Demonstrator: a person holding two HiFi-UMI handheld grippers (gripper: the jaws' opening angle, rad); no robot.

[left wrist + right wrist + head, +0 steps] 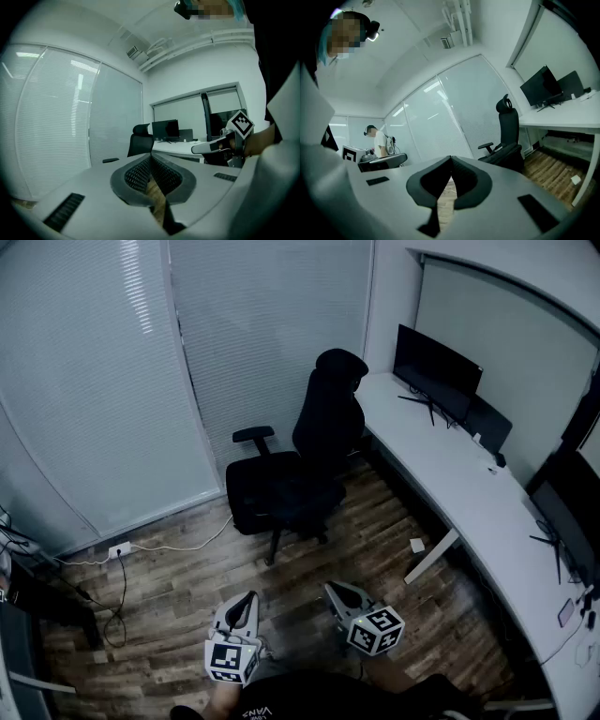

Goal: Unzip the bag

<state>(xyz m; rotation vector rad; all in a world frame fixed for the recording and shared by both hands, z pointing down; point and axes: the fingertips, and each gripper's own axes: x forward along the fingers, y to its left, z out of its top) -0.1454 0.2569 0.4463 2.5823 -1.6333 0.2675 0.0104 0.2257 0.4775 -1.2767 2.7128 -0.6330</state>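
No bag shows in any view. In the head view my left gripper [246, 602] and right gripper [336, 592] hang side by side low over the wooden floor, close to my body, both pointing toward the black office chair [300, 465]. The left gripper [150, 157] has its jaws pressed together with nothing between them. The right gripper [450, 160] is likewise shut and empty. Each gripper shows in the other's view: the right gripper [220, 145] with its marker cube, and the left gripper [379, 161].
A long white desk [469, 493] runs along the right wall and carries a dark monitor [436, 371]. Frosted glass walls close off the back and left. A wall socket with a white cable [119, 549] lies at the floor's left. Another person [377, 138] stands behind the glass.
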